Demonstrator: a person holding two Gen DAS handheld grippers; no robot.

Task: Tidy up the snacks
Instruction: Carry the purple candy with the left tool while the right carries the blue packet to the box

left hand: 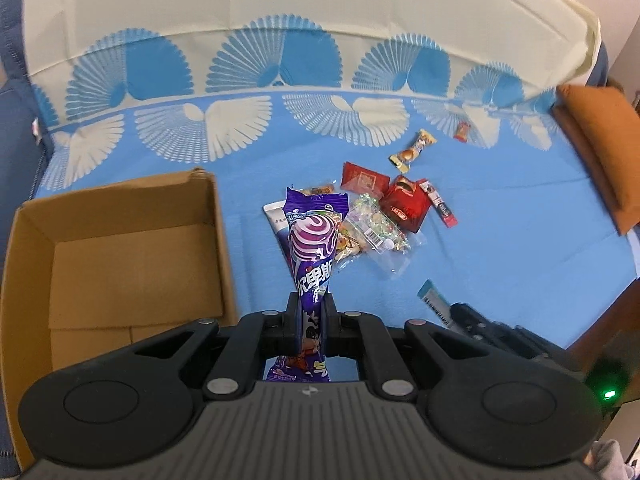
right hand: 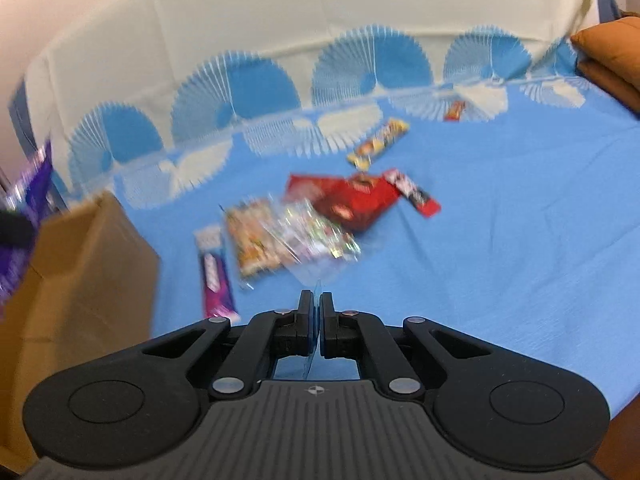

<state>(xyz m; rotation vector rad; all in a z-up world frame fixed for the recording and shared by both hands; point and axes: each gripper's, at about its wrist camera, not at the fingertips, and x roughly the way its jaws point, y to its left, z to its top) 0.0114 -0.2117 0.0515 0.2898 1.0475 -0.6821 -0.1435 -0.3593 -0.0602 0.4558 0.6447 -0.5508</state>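
The blue patterned cloth covers the tabletop, and on its near left side stands the open cardboard box, which looks empty inside. It is stiff enough to receive packets dropped from above.

Right of the box, in the middle of the cloth, lies the pile of snacks. The largest there is the clear bag of mixed candy, soft and crinkly, probably slippery; its flat sealed edge is the best place to pinch. Beside it, to the far right, lies the red packet, light and a little puffy, and further away the small yellow candy, which is easy to lose from a grip.

The left tool is closed on the purple lollipop packet, gripping its lower part so the packet stands upward just right of the box. The packet is light and thin, and it bends a little above the grip.

The right tool is nearly closed on a thin clear film edge; this seems to belong to the clear bag, but the picture is too blurred to be sure.
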